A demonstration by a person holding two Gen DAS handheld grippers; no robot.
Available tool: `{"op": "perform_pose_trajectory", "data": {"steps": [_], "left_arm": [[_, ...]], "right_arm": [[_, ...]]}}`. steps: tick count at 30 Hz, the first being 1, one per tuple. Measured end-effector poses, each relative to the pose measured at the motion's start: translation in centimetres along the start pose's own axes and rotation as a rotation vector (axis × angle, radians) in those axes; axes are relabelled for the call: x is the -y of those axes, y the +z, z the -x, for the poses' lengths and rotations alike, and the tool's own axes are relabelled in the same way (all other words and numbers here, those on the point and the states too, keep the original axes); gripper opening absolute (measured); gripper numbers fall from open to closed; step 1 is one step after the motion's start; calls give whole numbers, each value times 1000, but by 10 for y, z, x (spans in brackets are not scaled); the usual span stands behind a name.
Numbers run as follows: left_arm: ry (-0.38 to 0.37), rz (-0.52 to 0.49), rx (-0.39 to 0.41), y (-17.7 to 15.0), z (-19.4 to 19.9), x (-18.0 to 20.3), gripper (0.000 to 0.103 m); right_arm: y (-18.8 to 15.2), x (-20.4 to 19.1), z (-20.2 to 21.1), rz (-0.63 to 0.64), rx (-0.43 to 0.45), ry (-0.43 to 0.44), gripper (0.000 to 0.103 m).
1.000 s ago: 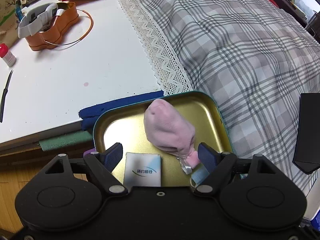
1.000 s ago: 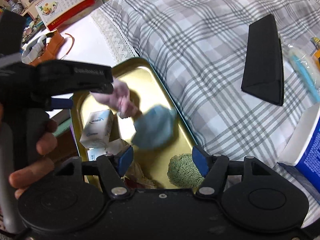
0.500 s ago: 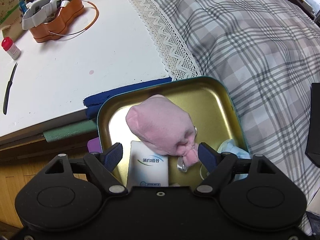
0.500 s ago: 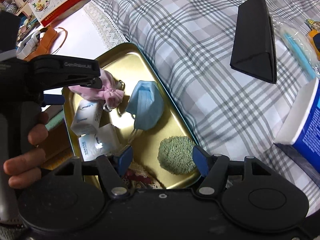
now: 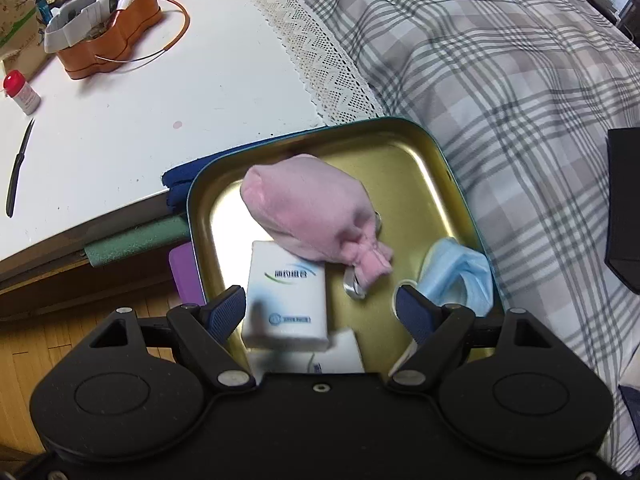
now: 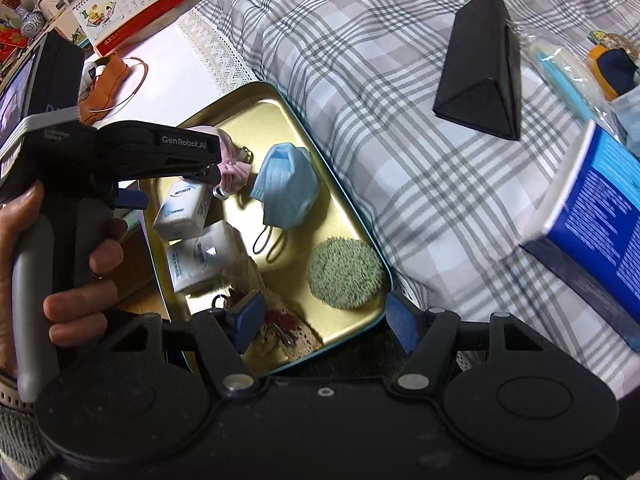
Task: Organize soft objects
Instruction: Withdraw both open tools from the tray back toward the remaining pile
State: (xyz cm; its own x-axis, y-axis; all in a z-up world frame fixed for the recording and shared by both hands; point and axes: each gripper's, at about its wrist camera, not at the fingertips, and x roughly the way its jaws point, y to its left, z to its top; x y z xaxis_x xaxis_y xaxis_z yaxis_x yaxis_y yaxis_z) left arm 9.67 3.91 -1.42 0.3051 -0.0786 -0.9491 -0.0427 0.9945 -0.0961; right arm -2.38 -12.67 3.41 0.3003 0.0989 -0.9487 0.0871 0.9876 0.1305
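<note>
A gold tray point(image 5: 416, 184) with a teal rim lies on the plaid cloth. In it lie a pink soft pouch point(image 5: 308, 212), a blue face mask point(image 6: 286, 186), two white tissue packs point(image 6: 182, 208), a green spiky ball point(image 6: 344, 272) and a lace-trimmed item point(image 6: 280, 328). My left gripper point(image 5: 320, 312) is open and empty above the tray's near-left part, over a tissue pack point(image 5: 286, 300). My right gripper point(image 6: 324, 324) is open and empty above the tray's near edge. The left gripper point(image 6: 132, 200) also shows in the right wrist view.
A black triangular case point(image 6: 484, 80) and a blue-and-white box point(image 6: 592, 208) lie on the plaid cloth point(image 5: 500, 80). On the white table point(image 5: 120, 120) are an orange tin point(image 5: 108, 36), a small red-capped bottle point(image 5: 22, 92) and a black knife point(image 5: 18, 168).
The blue mask has dropped from the right gripper into the tray. The pink pouch has settled in the tray, free of the left gripper. Both grippers have drawn back and upward.
</note>
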Motion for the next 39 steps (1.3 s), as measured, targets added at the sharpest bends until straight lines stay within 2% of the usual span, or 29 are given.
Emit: {"op": "perform_pose_trajectory", "data": {"steps": [9,18,28,34,39], "left_arm": [[-27,-35,-8,-37,17,23,78],[-69,-98,-28,-69,45,53,78],[-133,-245,-16,-102,86,108,78],[-194,-353,-40,-125,103,147,78],[-215,-447,-45,-146,116,176,78]], "right_arm": [[-15,18,32,-19,56,12,66],[-39,57,66,-76,116,9,67],[-75,118,112,-159,219,-32,69],[-94,165,129,-260,260,-70,69],[-108,202,137,-352,279,-105,69]]}}
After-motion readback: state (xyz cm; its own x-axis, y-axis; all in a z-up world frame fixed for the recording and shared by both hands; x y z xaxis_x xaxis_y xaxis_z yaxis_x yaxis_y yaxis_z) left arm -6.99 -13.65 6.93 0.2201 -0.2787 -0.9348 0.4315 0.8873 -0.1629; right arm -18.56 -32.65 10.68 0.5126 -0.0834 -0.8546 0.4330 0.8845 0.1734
